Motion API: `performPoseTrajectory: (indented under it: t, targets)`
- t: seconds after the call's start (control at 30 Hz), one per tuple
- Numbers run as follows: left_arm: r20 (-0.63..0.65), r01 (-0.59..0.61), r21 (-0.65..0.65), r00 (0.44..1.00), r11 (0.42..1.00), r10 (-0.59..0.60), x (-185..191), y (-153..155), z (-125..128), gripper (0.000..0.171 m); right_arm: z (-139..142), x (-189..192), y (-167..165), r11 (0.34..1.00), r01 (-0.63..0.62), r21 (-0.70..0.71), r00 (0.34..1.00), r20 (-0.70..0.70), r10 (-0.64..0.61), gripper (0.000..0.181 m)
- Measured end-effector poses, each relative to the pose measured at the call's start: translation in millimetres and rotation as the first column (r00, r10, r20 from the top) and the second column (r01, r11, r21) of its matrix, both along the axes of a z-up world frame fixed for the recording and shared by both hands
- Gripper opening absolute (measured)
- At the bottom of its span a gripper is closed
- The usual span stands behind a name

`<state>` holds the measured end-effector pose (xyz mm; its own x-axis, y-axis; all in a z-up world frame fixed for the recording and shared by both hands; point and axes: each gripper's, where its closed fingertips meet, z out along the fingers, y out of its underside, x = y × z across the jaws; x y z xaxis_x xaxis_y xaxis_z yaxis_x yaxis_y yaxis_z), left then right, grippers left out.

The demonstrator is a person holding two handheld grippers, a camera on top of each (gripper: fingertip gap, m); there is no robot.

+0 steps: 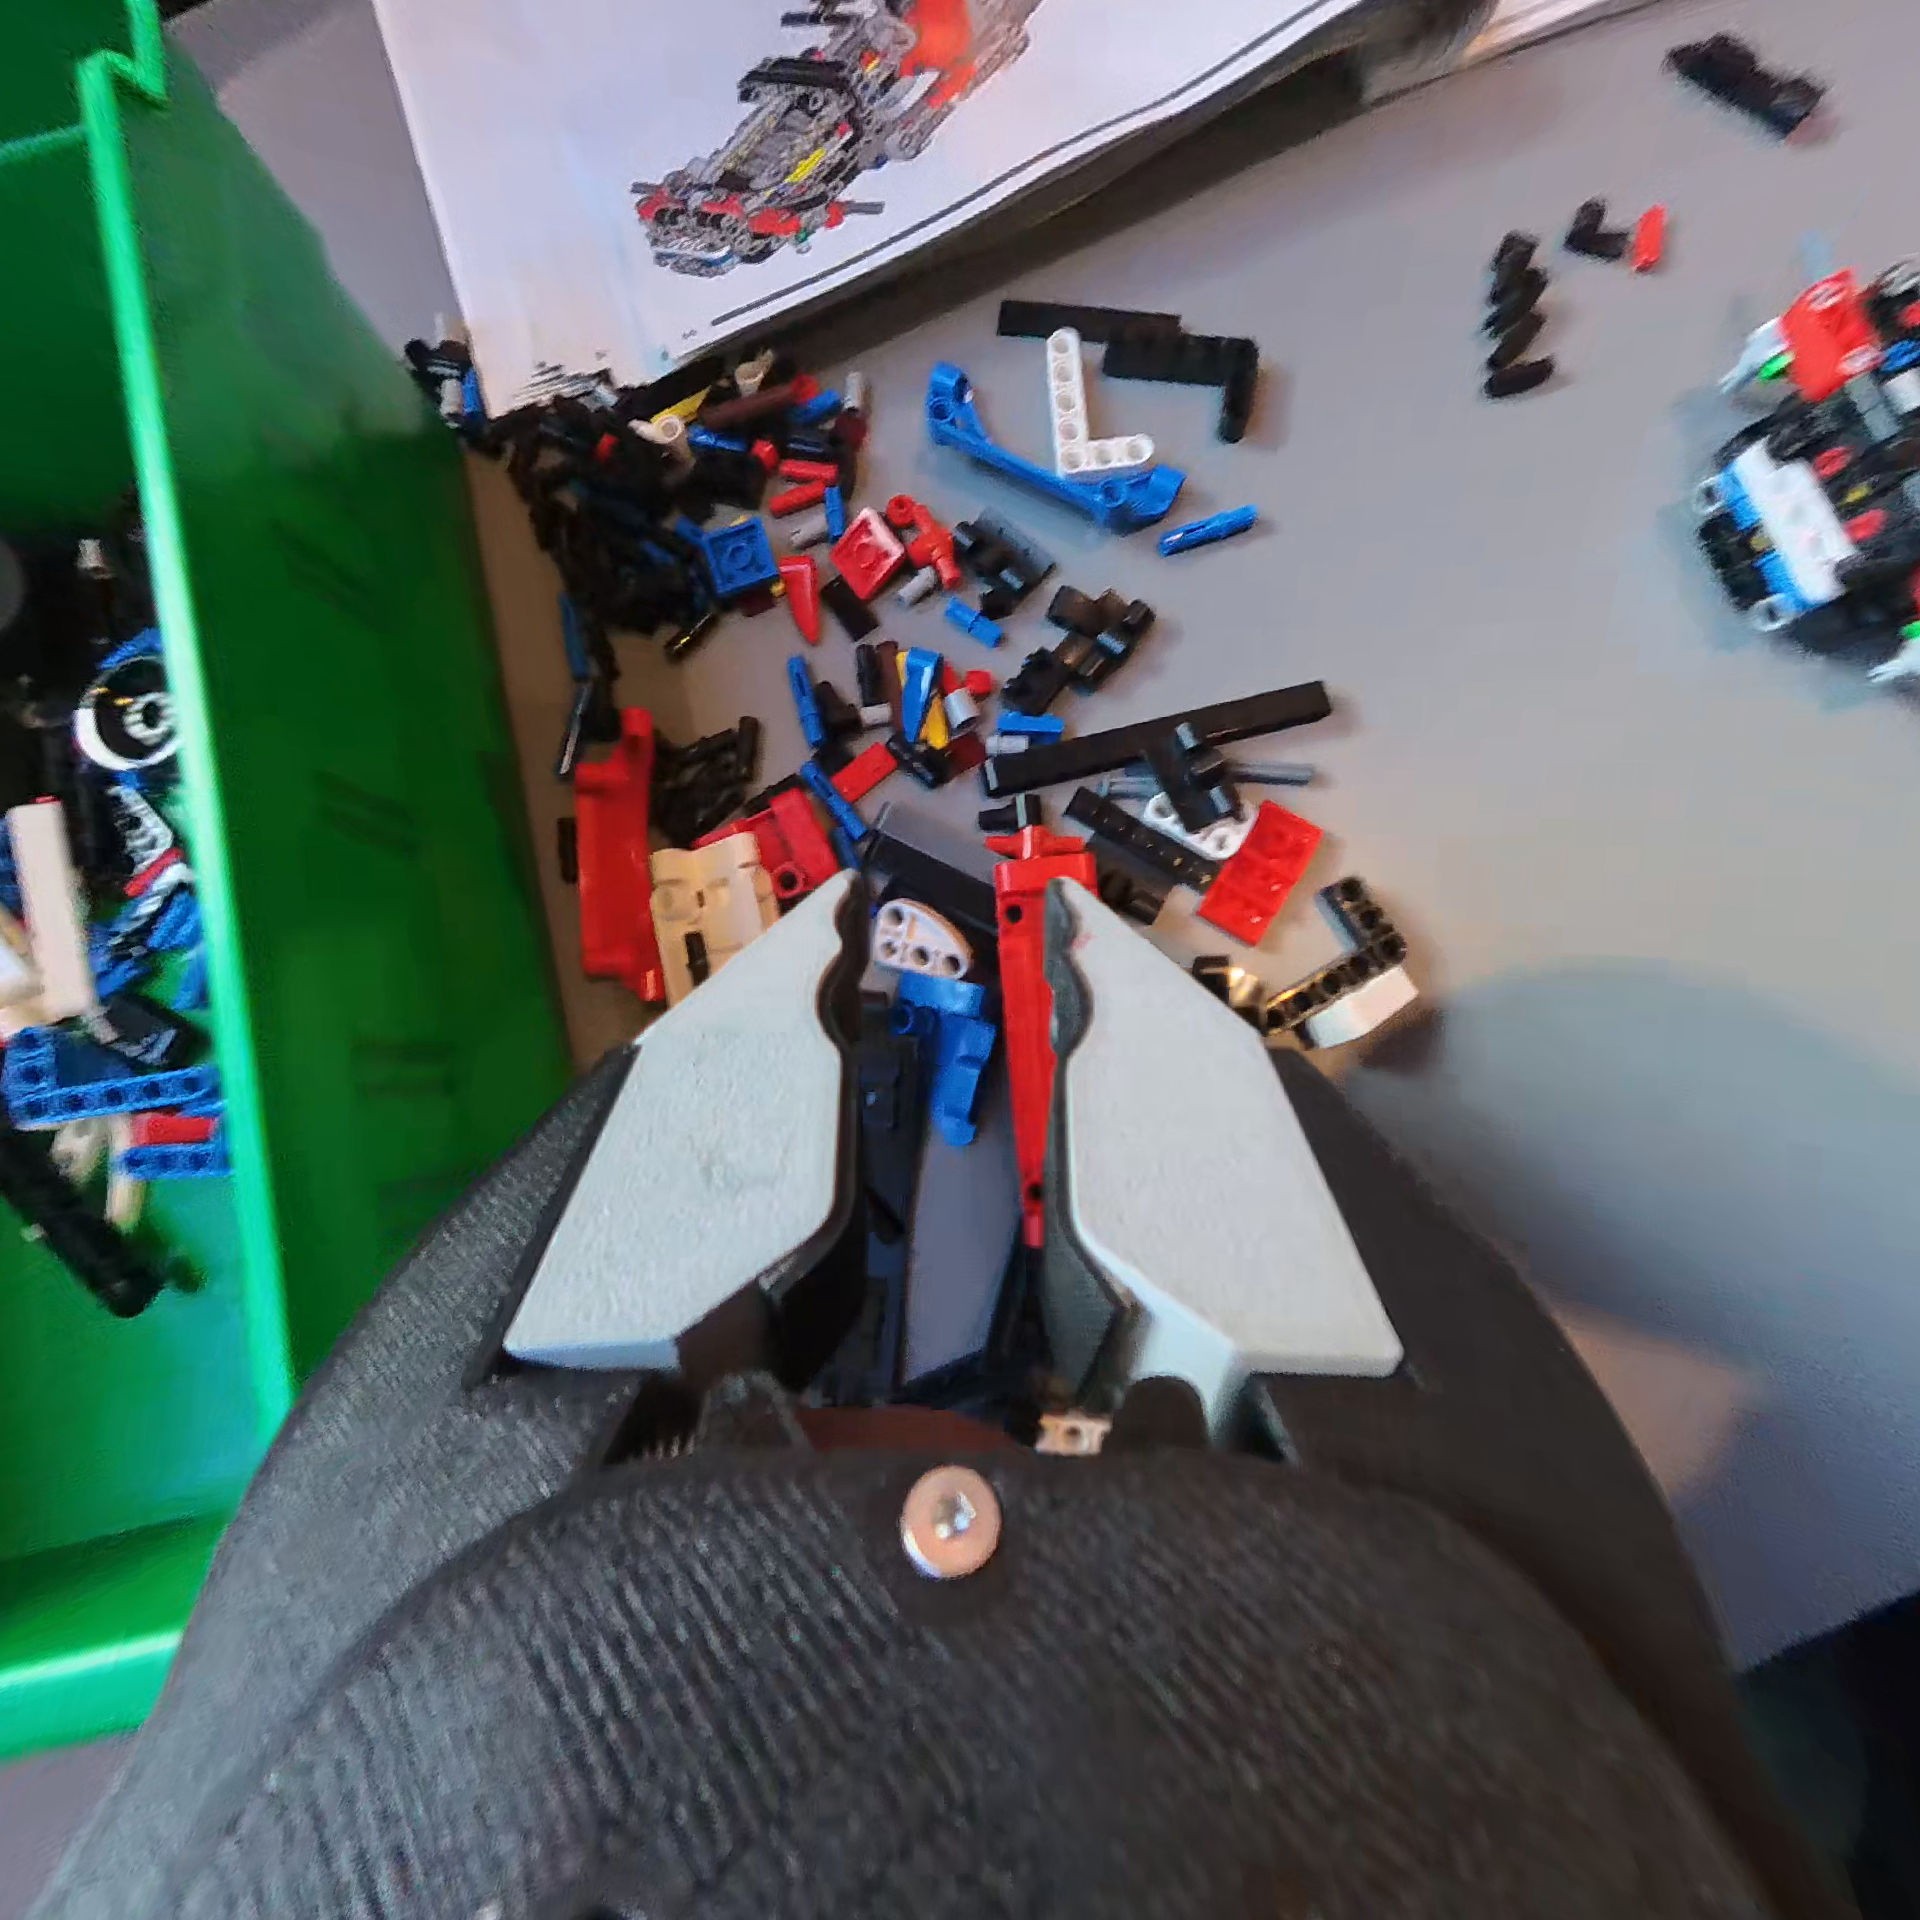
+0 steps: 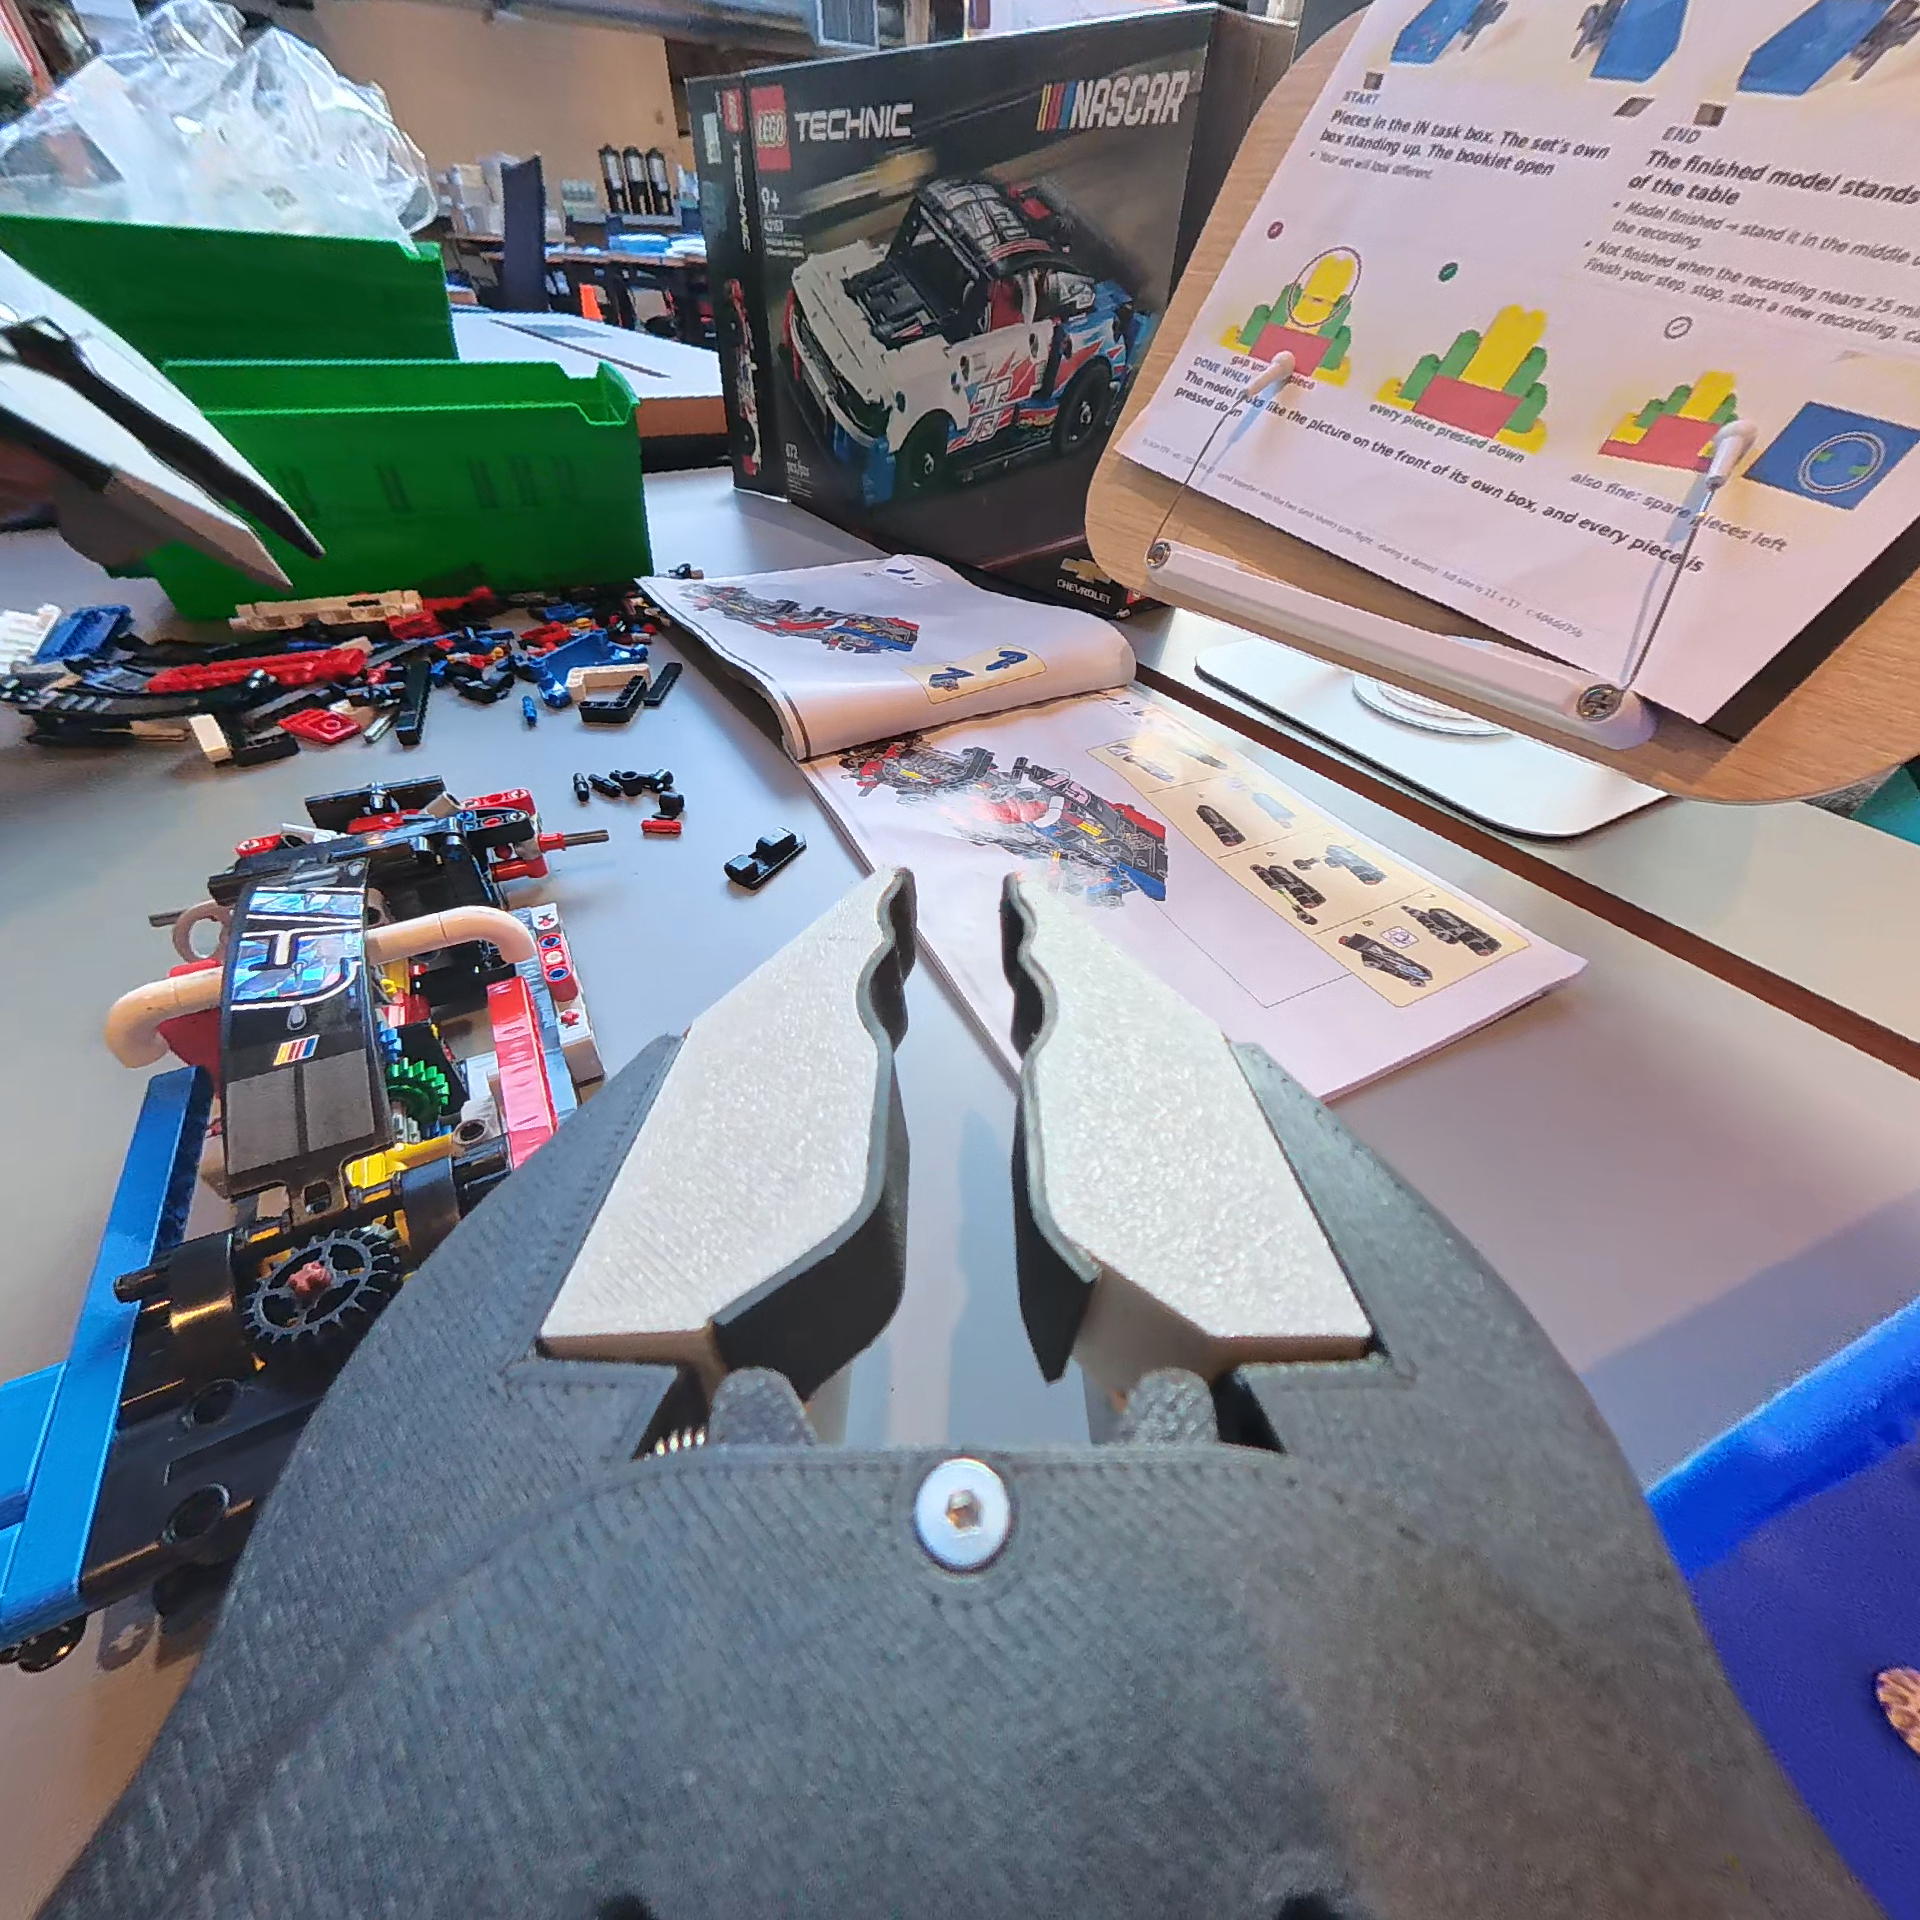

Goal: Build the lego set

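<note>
Over the loose pile beside the green bin (image 1: pixel 312 727), we hang the left tongs (image 1: pixel 951 914) parted w/ nothing clamped; a long red beam (image 1: pixel 1023 1039) lies along the inner face of one finger, prob. the pick we want, tho contact is unclear. Right tongs (image 2: pixel 956 914) sit released & empty above the open booklet (image 2: pixel 1143 852), likely so we can check the step. Half-built car (image 2: pixel 343 1039) rests on the worktop (image 2: pixel 1558 1143) just left of them, within reach for fitting.

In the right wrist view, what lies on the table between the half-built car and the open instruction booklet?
A black piece lies alone on bare table between the half-built car and the instruction booklet.
</note>
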<state>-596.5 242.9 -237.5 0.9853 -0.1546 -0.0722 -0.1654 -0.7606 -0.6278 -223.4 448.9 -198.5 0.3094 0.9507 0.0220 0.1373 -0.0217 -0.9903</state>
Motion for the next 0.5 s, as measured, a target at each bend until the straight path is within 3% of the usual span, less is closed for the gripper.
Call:
performPoseTrajectory:
  t: [0.13,0.23,0.5]
  targets:
    - [-0.001,0.044,-0.014,0.999,0.999,-0.044,10,16,-8,0.021,-1,-1,-1,1.0,-0.01,-0.007,1.0,0.001,0.01,0.012]
    - [0.012,0.075,-0.093,0.997,0.993,-0.074,15,24,-26,0.019,0,0,-3,1.0,-0.018,-0.012,1.0,-0.004,0.018,0.011]
    - [-0.065,0.099,-0.226,0.991,0.969,-0.116,11,23,-49,0.014,1,-1,-5,0.998,-0.047,-0.04,0.999,-0.022,0.047,0.009]
